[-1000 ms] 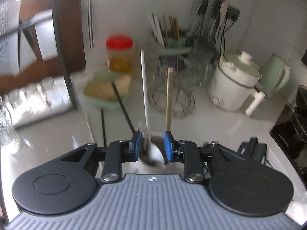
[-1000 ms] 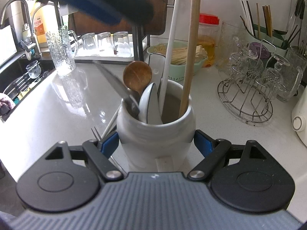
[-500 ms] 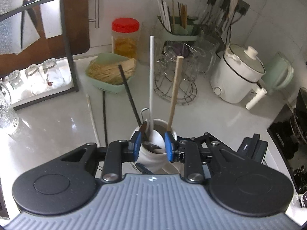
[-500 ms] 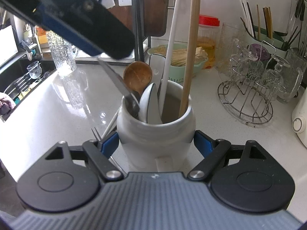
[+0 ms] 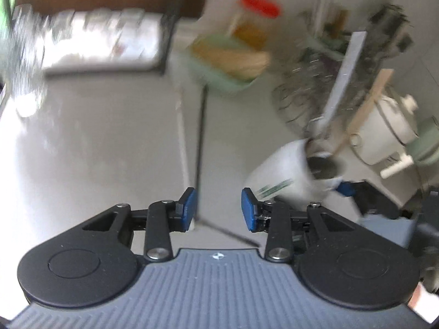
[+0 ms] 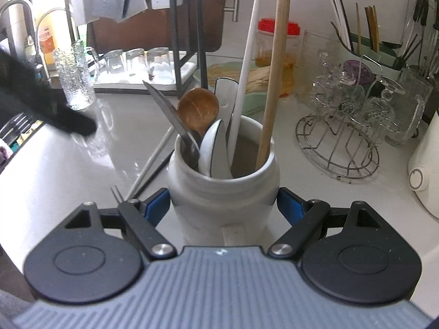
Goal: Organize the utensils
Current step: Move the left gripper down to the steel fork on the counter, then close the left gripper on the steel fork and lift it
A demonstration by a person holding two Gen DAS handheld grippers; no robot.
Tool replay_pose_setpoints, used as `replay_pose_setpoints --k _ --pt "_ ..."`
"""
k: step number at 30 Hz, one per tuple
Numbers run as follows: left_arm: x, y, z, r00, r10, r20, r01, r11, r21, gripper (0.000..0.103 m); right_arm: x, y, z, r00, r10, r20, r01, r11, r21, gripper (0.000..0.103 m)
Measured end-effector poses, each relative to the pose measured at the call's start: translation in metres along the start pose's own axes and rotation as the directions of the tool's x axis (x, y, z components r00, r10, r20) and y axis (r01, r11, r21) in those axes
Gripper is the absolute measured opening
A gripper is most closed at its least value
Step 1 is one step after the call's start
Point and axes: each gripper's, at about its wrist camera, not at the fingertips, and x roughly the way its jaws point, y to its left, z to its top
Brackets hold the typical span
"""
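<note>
Two grippers are at work over a pale grey countertop (image 6: pixel 68 170), the biggest thing in sight. At two o'clock from the crock sits a wire rack (image 6: pixel 338 148) loaded with upturned glassware, and at three o'clock the edge of a white cooker (image 6: pixel 424 170) shows. Toward eleven o'clock a tray of upturned glasses (image 6: pixel 137 63) stands under a dark frame, and at twelve o'clock a pale green bowl (image 6: pixel 253 101) lies behind the handles, with a red-lidded jar (image 6: pixel 277 44) beyond it.

Close in, the right gripper (image 6: pixel 223 205) has its blue pads pressed on both sides of a white ceramic crock (image 6: pixel 223 192), which stands upright on the counter. Inside it lean a long wooden handle (image 6: pixel 274 63), a long white handle (image 6: pixel 247 63), a brown wooden spoon (image 6: pixel 199 109), a white soup spoon (image 6: pixel 214 150) and a knife blade (image 6: pixel 167 112).

From the left wrist view, which is badly blurred, the left gripper (image 5: pixel 218 209) is empty, its jaws opening, the crock at its two o'clock. A black chopstick (image 5: pixel 201 137) and a white chopstick (image 5: pixel 182 137) lie on the counter running toward twelve o'clock, the black one's near end passing between the pads without touching them that I can see. A small fork (image 6: pixel 118 193) lies at the crock's nine o'clock.
</note>
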Motion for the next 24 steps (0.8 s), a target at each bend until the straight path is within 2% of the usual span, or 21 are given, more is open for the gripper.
replay_pose_setpoints --k 5,9,12,24 --pt "0.039 0.049 -0.010 0.996 -0.059 -0.066 0.048 0.985 -0.168 0.041 0.000 -0.002 0.001 1.000 -0.001 -0.007 0.000 1.000 -0.009 0.087" --pt "0.056 0.068 -0.014 0.993 -0.097 -0.069 0.079 0.970 -0.230 0.040 0.000 -0.001 0.002 1.000 0.000 -0.013 0.000 1.000 -0.022 0.087" --pt "0.066 0.073 -0.015 0.991 -0.115 -0.070 0.094 0.964 -0.247 0.039 0.000 -0.001 0.003 1.000 -0.001 -0.018 0.000 1.000 -0.022 0.087" --pt "0.083 0.066 -0.016 0.990 -0.117 -0.079 0.094 0.965 -0.244 0.015 0.000 0.001 0.002 0.999 -0.017 -0.027 0.016 1.000 -0.023 0.087"
